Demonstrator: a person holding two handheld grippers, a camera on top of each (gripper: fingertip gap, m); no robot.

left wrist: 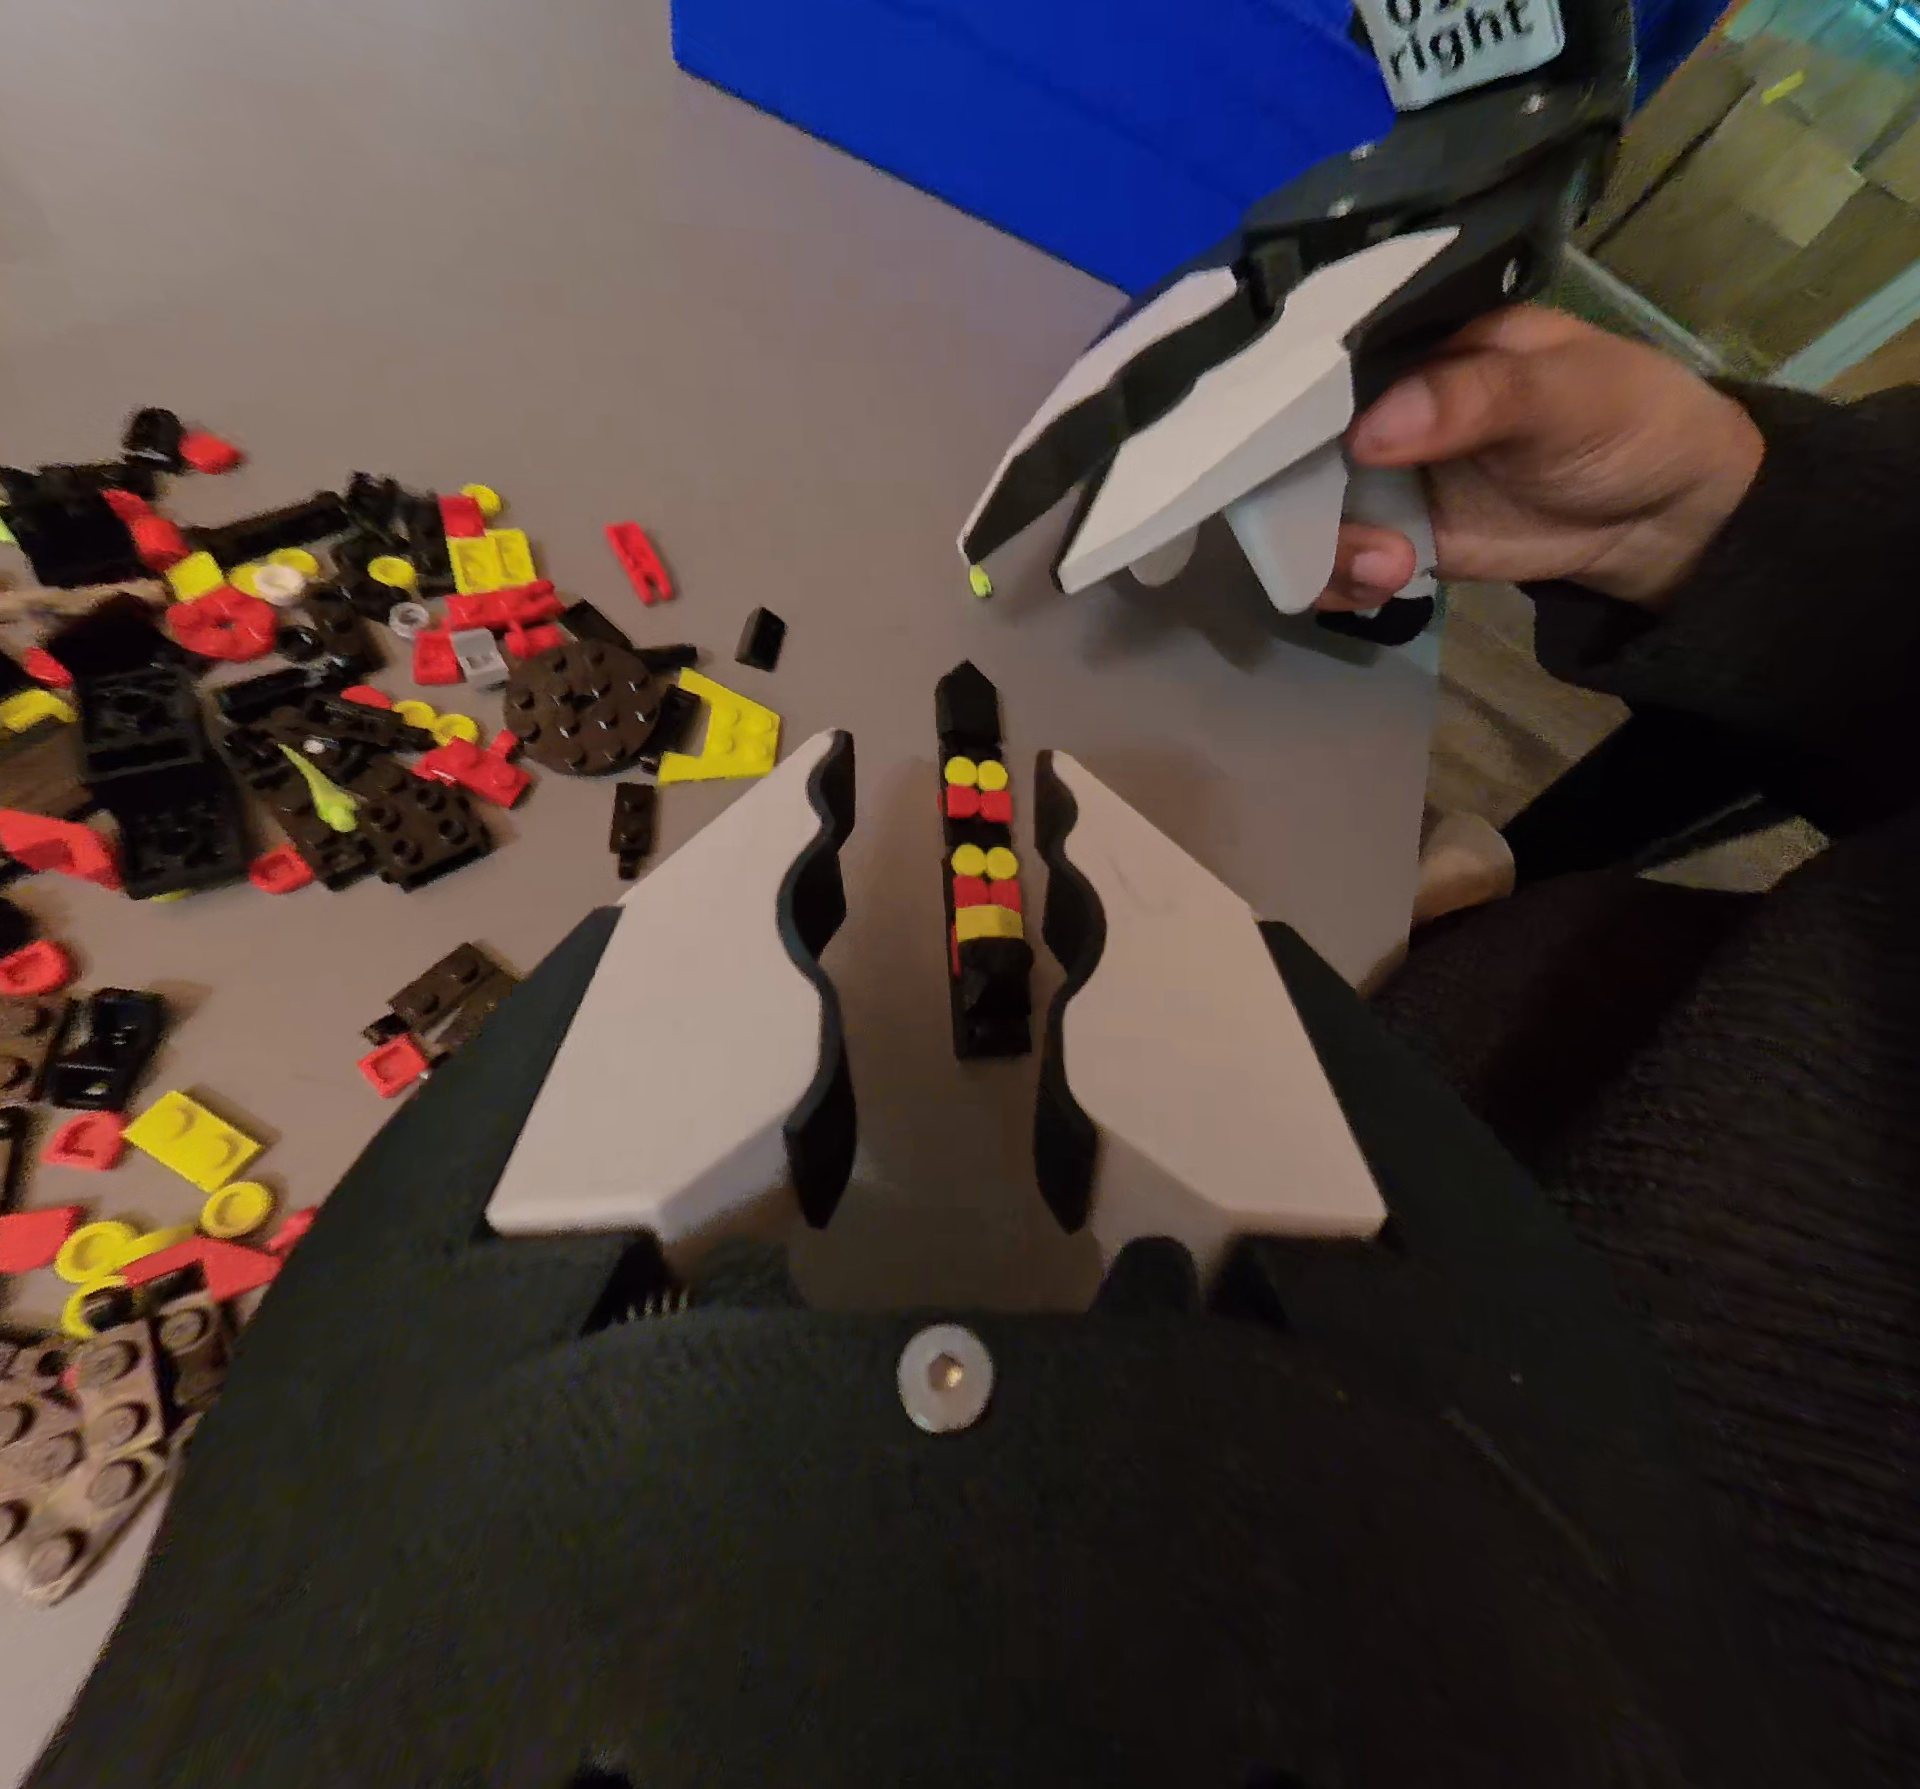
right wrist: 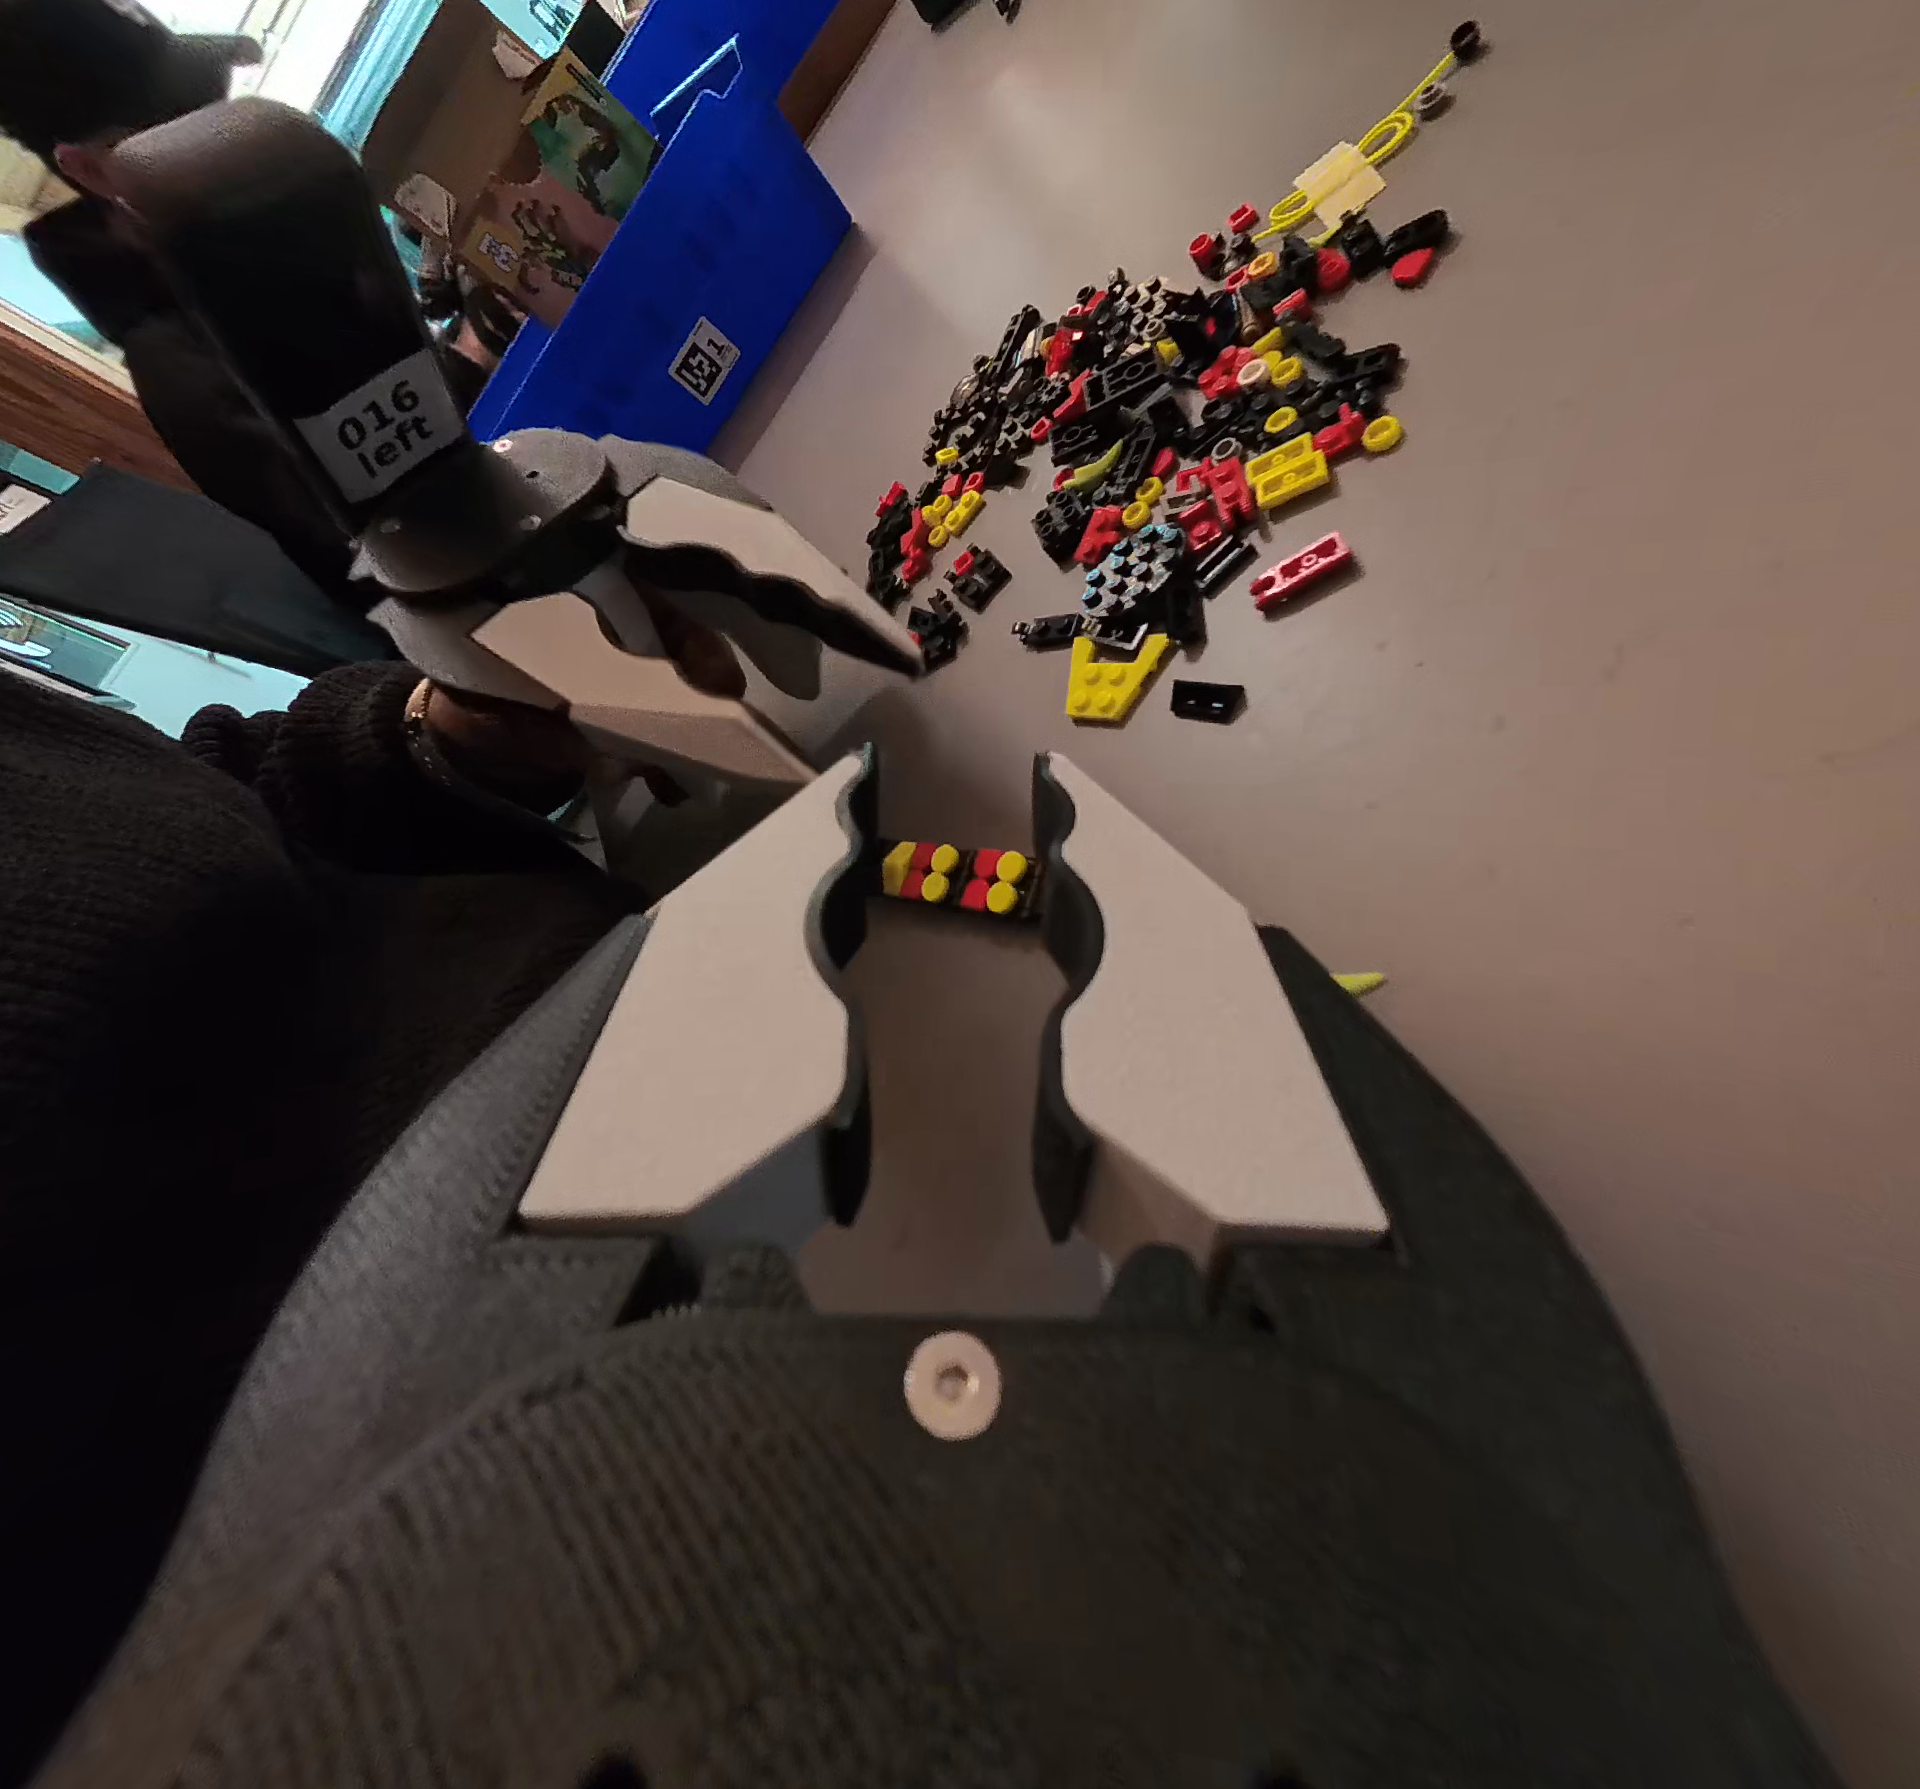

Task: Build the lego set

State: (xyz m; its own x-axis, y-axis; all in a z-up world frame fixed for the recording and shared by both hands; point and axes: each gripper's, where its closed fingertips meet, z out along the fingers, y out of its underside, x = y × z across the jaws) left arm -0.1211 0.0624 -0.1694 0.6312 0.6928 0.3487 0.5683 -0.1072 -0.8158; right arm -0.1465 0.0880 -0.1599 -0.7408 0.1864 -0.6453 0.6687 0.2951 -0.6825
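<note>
A long black Lego assembly (left wrist: 982, 866) with yellow and red round studs lies on the grey table (left wrist: 623, 337). My left gripper (left wrist: 943, 752) is open and empty. The assembly shows in the gap between its fingers, with no contact visible. My right gripper (right wrist: 954, 783) is open and empty. It hovers past the assembly's far end (left wrist: 1018, 565), and the assembly (right wrist: 961, 877) shows through its gap. A small lime piece (left wrist: 979, 581) lies at its fingertip. The left gripper (right wrist: 862, 711) also shows in the right wrist view.
A pile of loose black, red and yellow pieces (left wrist: 312, 700) (right wrist: 1174, 451) lies left of the assembly, with a yellow wedge plate (left wrist: 727, 731) at its near side. A blue box (left wrist: 987, 46) stands at the back. The table's edge (left wrist: 1423, 700) runs close on the right. Across from one pair of fingers to the other is roughly 5 cm.
</note>
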